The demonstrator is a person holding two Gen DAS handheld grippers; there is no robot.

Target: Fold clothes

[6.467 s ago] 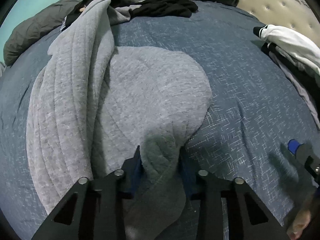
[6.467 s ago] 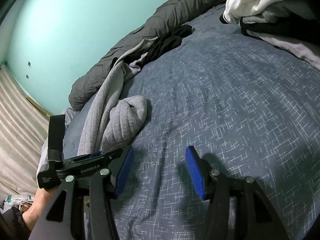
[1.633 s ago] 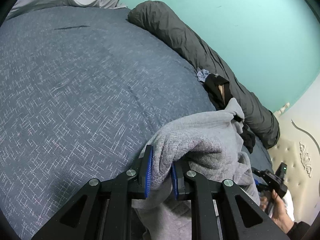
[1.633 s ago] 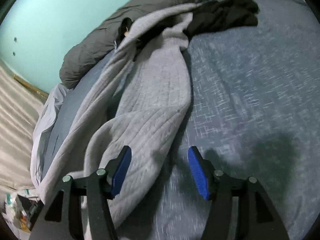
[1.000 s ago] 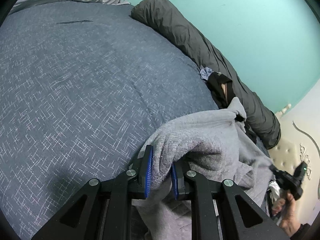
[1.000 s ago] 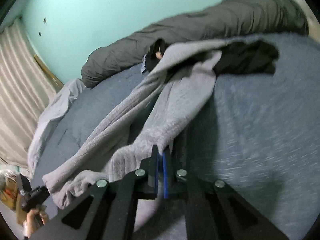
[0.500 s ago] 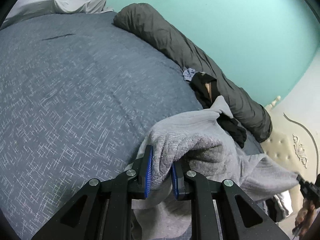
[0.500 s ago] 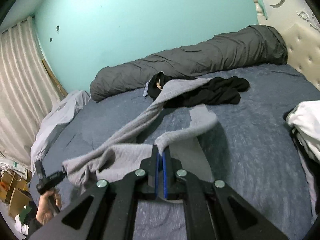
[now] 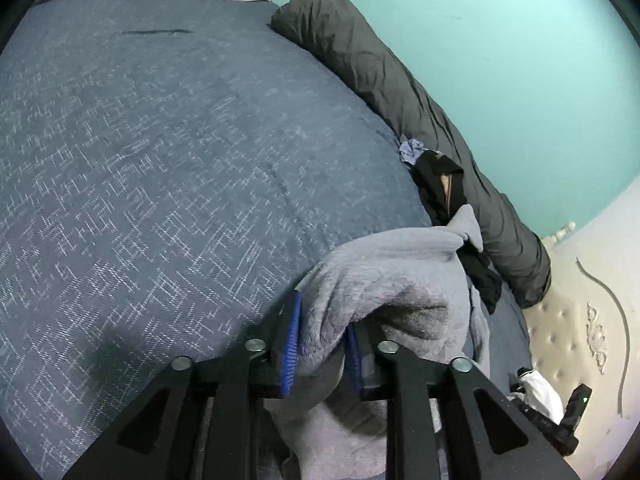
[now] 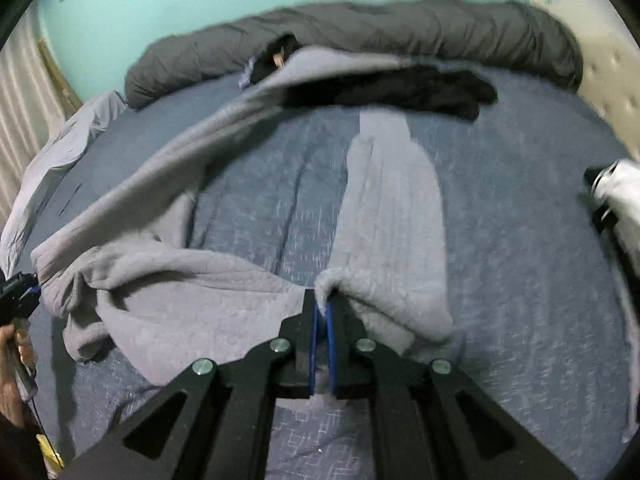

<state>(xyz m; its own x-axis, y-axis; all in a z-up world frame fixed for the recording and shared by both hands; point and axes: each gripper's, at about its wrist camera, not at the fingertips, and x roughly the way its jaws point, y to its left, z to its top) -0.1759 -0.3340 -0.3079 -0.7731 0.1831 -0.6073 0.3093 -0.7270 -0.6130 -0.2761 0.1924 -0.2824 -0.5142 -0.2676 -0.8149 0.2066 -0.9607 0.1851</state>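
Note:
Light grey fleece trousers [image 10: 188, 292] hang stretched between both grippers above a blue-grey bedspread [image 10: 520, 240]. My right gripper [image 10: 322, 320] is shut on one corner of the waist, and one leg [image 10: 392, 184] runs away from it over the bed. My left gripper [image 9: 320, 340] is shut on a thick bunch of the same grey fleece [image 9: 384, 272]. In the right wrist view the left gripper [image 10: 16, 292] shows at the far left edge, in a hand [image 10: 16, 344], with the other leg rising from it toward the back of the bed.
A rolled dark grey duvet [image 10: 400, 28] lies along the teal wall. A black garment [image 10: 400, 88] lies in front of it, partly under the grey leg. White and black clothes [image 10: 616, 196] are piled at the right edge. A beige tufted headboard [image 9: 568, 328] stands at the right.
The right gripper has dropped toward the bed and the trousers are now spread wider, with one leg laid out flat. The left gripper keeps its hold on the fleece.

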